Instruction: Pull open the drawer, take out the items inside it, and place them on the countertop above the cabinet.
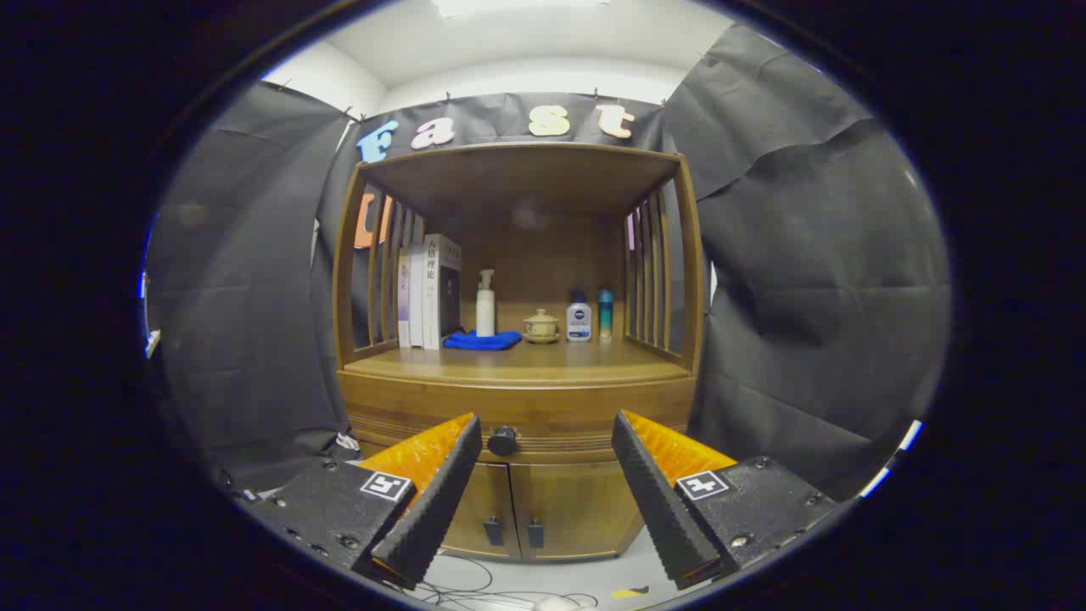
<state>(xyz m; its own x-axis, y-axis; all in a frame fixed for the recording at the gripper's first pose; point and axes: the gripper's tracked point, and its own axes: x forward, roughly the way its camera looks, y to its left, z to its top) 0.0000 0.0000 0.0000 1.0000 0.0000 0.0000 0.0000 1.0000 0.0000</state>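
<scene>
Since the claw [547, 441] is spread wide with nothing in it and sits well short of the cabinet, the risky bit is the lineup on that little dark round knob [502, 440]. It's small, and right now it sits just off the inner edge of the left finger rather than centred in the gap, so a straight push in could clip it with the left finger or close on air. Too shallow a pinch and I'd guess it slips off once the pull starts. The drawer [517, 420] itself is shut, a wide wooden front with grooved lines, right under the table [517, 361] and above two lower doors [534, 507]. The far side of the table already holds books [428, 293], a blue cloth [482, 340], a pump bottle [485, 304], a small lidded cup [540, 326] and two more bottles [590, 316], so the near strip is the free landing spot.
</scene>
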